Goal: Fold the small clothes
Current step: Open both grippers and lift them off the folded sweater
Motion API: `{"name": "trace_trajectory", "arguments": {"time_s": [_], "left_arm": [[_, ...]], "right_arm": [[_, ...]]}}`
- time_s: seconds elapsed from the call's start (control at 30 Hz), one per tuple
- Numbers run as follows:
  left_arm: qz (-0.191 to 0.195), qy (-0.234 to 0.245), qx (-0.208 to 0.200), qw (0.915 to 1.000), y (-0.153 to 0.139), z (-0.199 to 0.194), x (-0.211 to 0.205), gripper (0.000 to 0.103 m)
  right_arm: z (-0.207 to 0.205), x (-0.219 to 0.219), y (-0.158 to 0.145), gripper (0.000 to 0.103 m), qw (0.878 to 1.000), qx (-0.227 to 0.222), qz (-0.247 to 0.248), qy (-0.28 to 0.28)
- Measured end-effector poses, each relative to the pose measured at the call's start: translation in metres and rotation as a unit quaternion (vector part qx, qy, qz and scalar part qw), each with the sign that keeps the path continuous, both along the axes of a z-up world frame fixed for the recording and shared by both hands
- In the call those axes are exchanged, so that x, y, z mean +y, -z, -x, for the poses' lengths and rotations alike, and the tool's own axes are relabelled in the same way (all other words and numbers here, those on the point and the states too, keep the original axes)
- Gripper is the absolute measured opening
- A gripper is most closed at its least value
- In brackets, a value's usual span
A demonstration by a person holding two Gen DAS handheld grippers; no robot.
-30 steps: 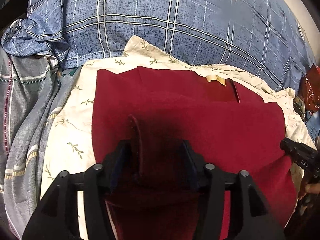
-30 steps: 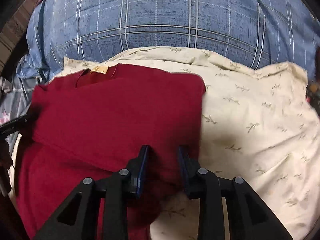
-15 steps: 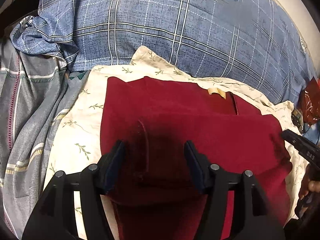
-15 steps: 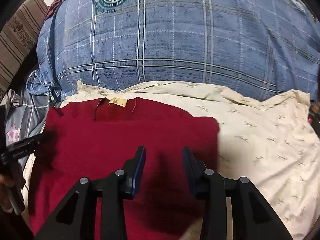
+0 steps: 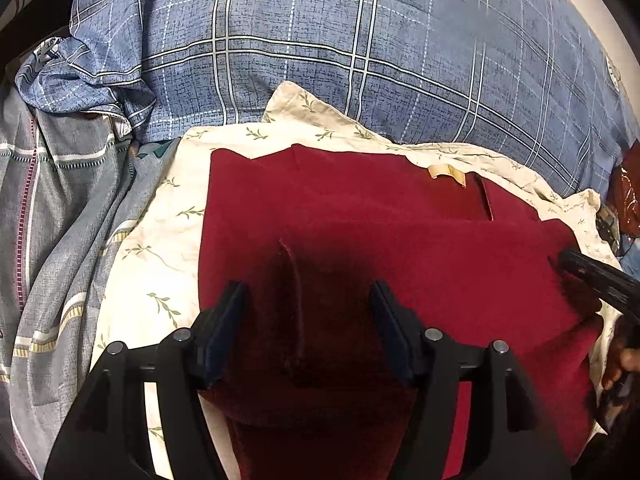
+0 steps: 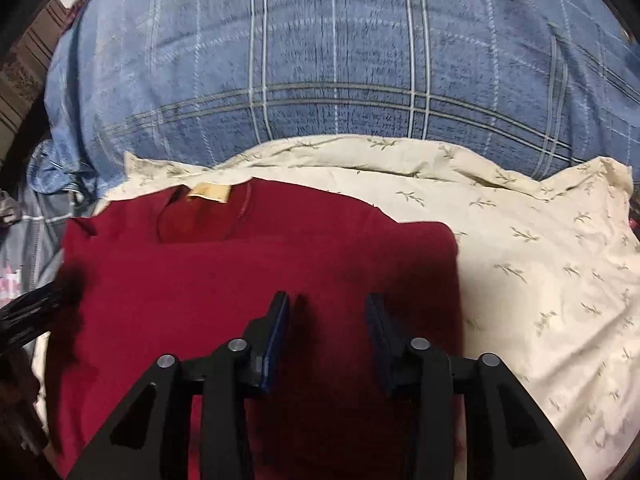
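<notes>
A dark red garment (image 5: 360, 232) (image 6: 256, 276) lies folded on a cream leaf-print cloth (image 5: 160, 248) (image 6: 540, 264), its tan neck label (image 5: 446, 171) (image 6: 209, 192) at the far edge. My left gripper (image 5: 308, 292) hovers over the garment's near left part, jaws opening; a raised ridge of red fabric stands between the fingers, untouched by the pads. My right gripper (image 6: 326, 304) is above the garment's near right part, jaws opening too, pads off the cloth. Each gripper's black tip shows at the edge of the other's view, the right one (image 5: 596, 276) and the left one (image 6: 32, 308).
A blue plaid duvet (image 5: 360, 60) (image 6: 320, 60) bulges behind the cream cloth. Grey striped bedding (image 5: 52, 240) is bunched at the left. A dark reddish packet (image 5: 626, 192) lies at the far right edge. A person's fingers (image 5: 624, 364) show at the right.
Both pairs of jaws have widened, the right one clearly letting go of the red fabric's edge. Both grippers have drawn back a little, so more of the duvet shows.
</notes>
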State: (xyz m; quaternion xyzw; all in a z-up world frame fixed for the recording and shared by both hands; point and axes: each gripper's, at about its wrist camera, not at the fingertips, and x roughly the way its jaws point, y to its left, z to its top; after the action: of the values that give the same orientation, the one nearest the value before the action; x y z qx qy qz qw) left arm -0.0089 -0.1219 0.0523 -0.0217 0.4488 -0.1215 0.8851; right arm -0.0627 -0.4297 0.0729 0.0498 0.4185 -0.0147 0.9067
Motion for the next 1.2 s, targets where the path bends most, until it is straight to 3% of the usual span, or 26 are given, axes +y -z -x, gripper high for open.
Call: {"name": "trace_trajectory", "arguments": {"time_s": [0.07,0.17,0.33,0.67,0.77,0.97,1.2], "left_arm": [[-0.001,0.0,-0.002,1.0,0.0,0.001,0.0,0.064],[-0.002,-0.001,-0.003,1.0,0.0,0.001,0.0,0.065],[-0.015,-0.002,-0.014,0.9998,0.002,0.005,-0.004,0.066],[-0.019,-0.005,-0.027,0.9994,-0.005,0.021,-0.001,0.072],[-0.024,0.001,-0.027,0.9994,-0.008,0.029,-0.002,0.074],[-0.035,0.016,-0.034,0.9987,-0.016,0.049,-0.008,0.077],[-0.013,0.021,-0.018,0.9995,-0.017,0.085,0.005,0.078]], "right_arm": [[0.016,-0.004,-0.006,0.058,1.0,-0.008,0.0,-0.002],[0.034,-0.009,-0.004,0.059,1.0,-0.002,0.011,0.009],[0.027,-0.017,0.017,0.059,1.0,0.017,0.007,0.014],[0.064,-0.009,-0.01,0.06,1.0,-0.01,0.006,0.01],[0.081,-0.008,-0.016,0.066,1.0,-0.01,-0.016,0.001],[0.103,-0.007,-0.016,0.067,1.0,-0.002,-0.02,-0.005],[0.126,-0.024,-0.011,0.068,0.999,0.008,-0.041,0.014]]}}
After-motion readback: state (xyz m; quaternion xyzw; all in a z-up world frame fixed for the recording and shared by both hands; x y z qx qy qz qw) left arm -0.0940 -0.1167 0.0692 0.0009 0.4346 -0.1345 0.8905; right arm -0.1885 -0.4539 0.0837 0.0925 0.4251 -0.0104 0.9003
